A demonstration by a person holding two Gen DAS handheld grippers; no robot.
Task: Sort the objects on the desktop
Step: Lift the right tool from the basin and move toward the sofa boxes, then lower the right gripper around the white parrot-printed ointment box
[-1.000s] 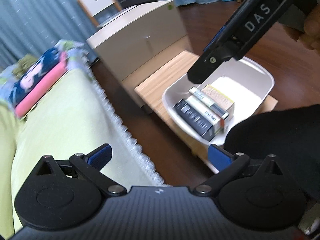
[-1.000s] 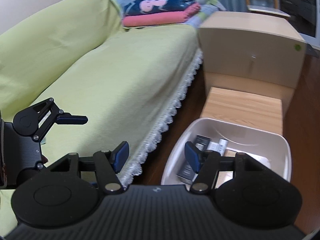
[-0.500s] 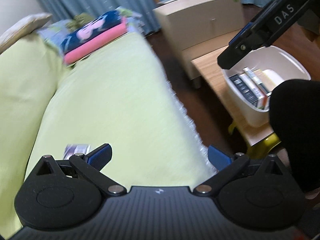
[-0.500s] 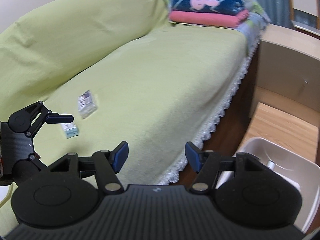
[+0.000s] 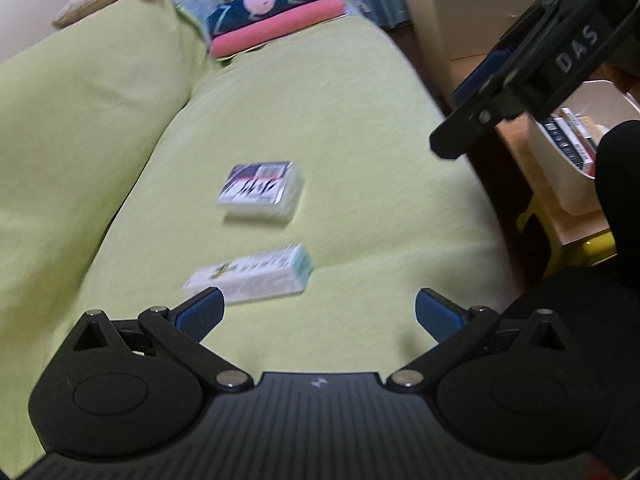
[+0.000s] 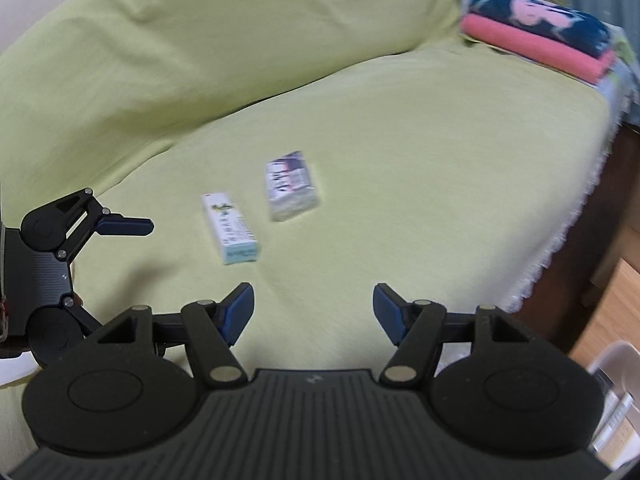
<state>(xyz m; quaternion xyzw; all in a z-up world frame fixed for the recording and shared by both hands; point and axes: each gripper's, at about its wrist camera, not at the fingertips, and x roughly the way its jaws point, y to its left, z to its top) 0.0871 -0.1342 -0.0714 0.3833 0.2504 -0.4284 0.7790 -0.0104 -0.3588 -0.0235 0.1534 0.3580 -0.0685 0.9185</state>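
Observation:
Two small boxes lie on the green sofa seat. The long white and pale-blue box [image 5: 252, 276] [image 6: 230, 229] is nearer; the flatter box with dark print [image 5: 261, 189] [image 6: 291, 184] lies just beyond it. My left gripper [image 5: 318, 314] [image 6: 120, 226] hovers open over the seat, its left fingertip close to the long box. My right gripper [image 6: 313, 316] [image 5: 476, 108] is open and holds nothing, a little short of both boxes. A white bin [image 5: 568, 172] with several boxes standing in it sits on a low wooden table at the right.
Folded pink and navy towels [image 5: 276, 20] [image 6: 540, 46] rest at the sofa's far end. A beige cabinet [image 5: 460, 8] stands beyond the wooden table [image 5: 576, 228]. A person's dark sleeve [image 5: 620, 200] is at the right edge. The sofa's lace-trimmed edge [image 6: 560, 240] drops to the dark floor.
Both grippers have swung from over the white bin to over the sofa seat. The two boxes, out of view or far off before, now lie close ahead. Both stay open.

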